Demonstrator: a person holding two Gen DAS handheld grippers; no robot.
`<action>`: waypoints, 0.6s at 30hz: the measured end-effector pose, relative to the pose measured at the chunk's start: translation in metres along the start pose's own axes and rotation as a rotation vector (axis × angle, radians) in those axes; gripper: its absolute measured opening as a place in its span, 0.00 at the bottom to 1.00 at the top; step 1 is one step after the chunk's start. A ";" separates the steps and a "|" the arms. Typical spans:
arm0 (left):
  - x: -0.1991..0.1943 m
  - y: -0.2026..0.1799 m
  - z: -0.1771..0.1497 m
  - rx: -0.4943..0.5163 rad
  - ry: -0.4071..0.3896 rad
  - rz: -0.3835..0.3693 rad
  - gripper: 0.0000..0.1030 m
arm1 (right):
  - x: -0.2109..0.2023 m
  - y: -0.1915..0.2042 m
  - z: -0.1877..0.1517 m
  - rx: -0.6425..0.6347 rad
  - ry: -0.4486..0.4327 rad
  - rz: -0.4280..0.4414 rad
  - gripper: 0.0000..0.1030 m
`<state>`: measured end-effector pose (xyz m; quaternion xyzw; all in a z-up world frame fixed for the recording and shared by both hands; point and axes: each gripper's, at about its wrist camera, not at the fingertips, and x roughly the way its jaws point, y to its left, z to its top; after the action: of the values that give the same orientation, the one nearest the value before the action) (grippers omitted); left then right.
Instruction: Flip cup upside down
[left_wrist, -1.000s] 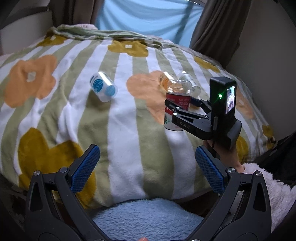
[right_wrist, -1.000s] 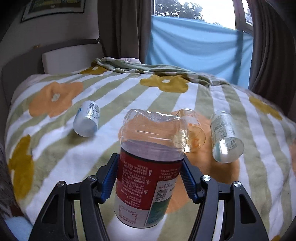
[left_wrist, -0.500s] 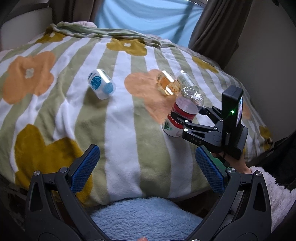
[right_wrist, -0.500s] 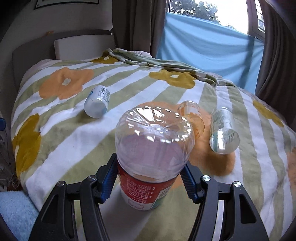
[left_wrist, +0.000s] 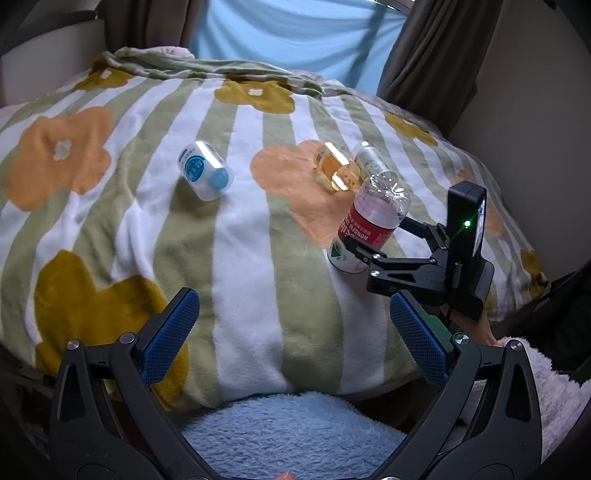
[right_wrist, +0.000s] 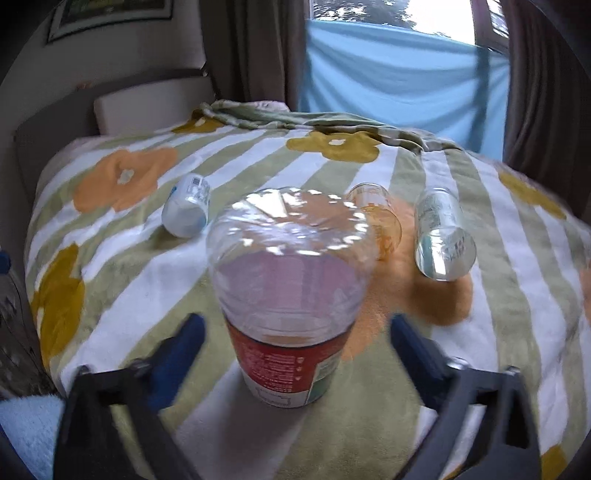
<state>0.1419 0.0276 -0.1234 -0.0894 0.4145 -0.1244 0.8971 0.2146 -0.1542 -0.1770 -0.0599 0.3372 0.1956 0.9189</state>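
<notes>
The clear red-labelled cup (right_wrist: 288, 295) stands inverted on the blanket (right_wrist: 147, 288); right gripper (right_wrist: 295, 347) spread wide around it; left gripper (left_wrist: 295, 328), likewise agape, appears only in its own view.

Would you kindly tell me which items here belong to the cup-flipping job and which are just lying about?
Job:
red-label cup, inverted on blanket
right gripper, open

Lying about:
white-blue cup
amber cup
clear cup
left gripper, open
</notes>
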 end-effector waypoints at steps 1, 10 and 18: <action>0.000 0.000 0.000 0.001 -0.001 0.004 1.00 | -0.001 -0.002 0.000 0.012 0.000 -0.001 1.00; -0.016 -0.010 0.004 0.021 -0.048 0.028 1.00 | -0.034 -0.007 0.001 0.047 0.000 -0.017 1.00; -0.071 -0.033 0.013 0.081 -0.288 0.131 1.00 | -0.147 0.017 0.023 0.057 -0.186 -0.178 1.00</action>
<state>0.1030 0.0184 -0.0550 -0.0428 0.2810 -0.0681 0.9563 0.1192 -0.1797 -0.0641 -0.0451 0.2494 0.1082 0.9613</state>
